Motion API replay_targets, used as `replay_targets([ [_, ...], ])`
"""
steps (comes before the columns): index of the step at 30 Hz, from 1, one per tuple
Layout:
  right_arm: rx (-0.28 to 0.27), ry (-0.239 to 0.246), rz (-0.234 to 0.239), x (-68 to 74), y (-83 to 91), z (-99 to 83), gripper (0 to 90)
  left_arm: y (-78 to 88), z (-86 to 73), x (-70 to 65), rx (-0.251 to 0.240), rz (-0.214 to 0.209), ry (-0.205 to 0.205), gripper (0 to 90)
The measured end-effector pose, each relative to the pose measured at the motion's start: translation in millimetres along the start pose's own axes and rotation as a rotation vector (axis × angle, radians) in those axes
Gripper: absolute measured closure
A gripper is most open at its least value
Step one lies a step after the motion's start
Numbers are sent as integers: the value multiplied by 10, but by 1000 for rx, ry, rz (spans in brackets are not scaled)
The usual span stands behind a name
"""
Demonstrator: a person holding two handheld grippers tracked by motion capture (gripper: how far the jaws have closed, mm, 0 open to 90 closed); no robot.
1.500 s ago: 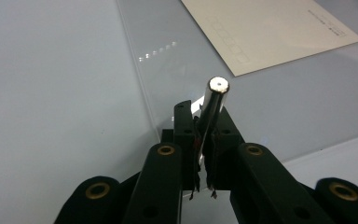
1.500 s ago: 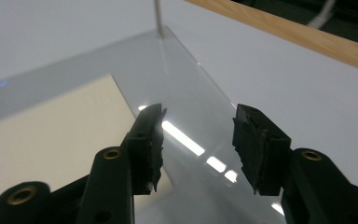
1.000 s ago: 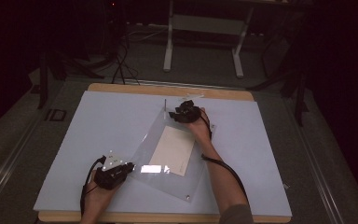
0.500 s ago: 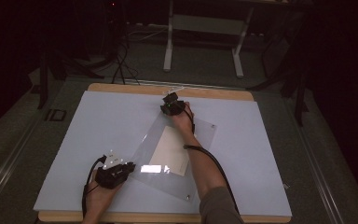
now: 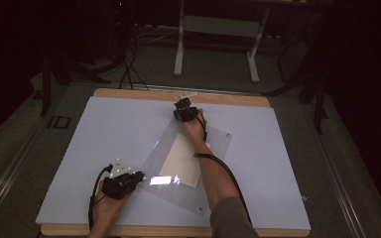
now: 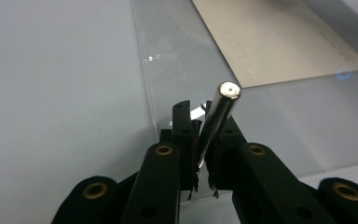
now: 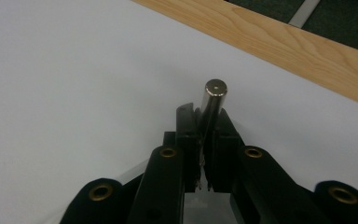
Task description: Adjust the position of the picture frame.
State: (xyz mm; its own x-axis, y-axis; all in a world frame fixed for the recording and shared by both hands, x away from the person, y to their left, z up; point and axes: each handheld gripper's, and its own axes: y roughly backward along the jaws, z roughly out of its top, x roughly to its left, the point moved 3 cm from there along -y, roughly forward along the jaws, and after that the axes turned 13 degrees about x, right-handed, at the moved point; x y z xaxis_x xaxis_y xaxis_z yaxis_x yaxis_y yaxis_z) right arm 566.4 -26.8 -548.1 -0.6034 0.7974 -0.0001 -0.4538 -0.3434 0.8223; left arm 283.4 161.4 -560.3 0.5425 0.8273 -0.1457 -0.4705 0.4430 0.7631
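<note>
Two short metal pins are gripped, one at each end of the clear sheet (image 5: 155,154). The left gripper (image 6: 200,116) is clamped on the near-corner pin (image 6: 218,116). The right gripper (image 7: 204,116), its jaws just closing, now pinches the far-corner pin (image 7: 210,105). The sheet lies flat on the white table (image 5: 104,129), a paper (image 5: 183,158) at its middle. It looks thin, stiff and slick, so the pins are the better hold. Beyond the sheet's far corner the wooden edge (image 7: 270,37) is near; either side of the sheet is open room.

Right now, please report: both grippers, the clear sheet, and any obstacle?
Left gripper shut on metal pin at near corner. Right gripper jaws just closed on second pin, far corner. Clear sheet flat, paper under it. Nothing in the way.
</note>
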Motion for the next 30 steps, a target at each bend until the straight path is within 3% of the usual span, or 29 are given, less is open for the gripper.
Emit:
replay_targets([
  [6, -2, 2, 0, -122, 131, -107, 857, 34, 45, 35, -17, -2, 12, 821],
  [13, -26, -33, -12, -294, 398, -231, 857, 79, 171, 139, -39, 29, 23, 815],
  [15, -41, -69, 6, -368, 501, -288, 858, 105, 233, 164, -46, 51, 29, 815],
  [19, -51, -102, 21, -495, 672, -415, 857, 136, 377, 256, -64, 88, 28, 810],
  [24, -56, -107, 17, -644, 926, -614, 856, 147, 633, 367, -62, 127, 6, 812],
  [28, -66, -116, 11, -730, 1120, -766, 850, 112, 833, 488, -60, 119, 4, 812],
  [30, -62, -144, 39, -770, 1209, -849, 843, 78, 922, 549, -54, 118, 8, 812],
])
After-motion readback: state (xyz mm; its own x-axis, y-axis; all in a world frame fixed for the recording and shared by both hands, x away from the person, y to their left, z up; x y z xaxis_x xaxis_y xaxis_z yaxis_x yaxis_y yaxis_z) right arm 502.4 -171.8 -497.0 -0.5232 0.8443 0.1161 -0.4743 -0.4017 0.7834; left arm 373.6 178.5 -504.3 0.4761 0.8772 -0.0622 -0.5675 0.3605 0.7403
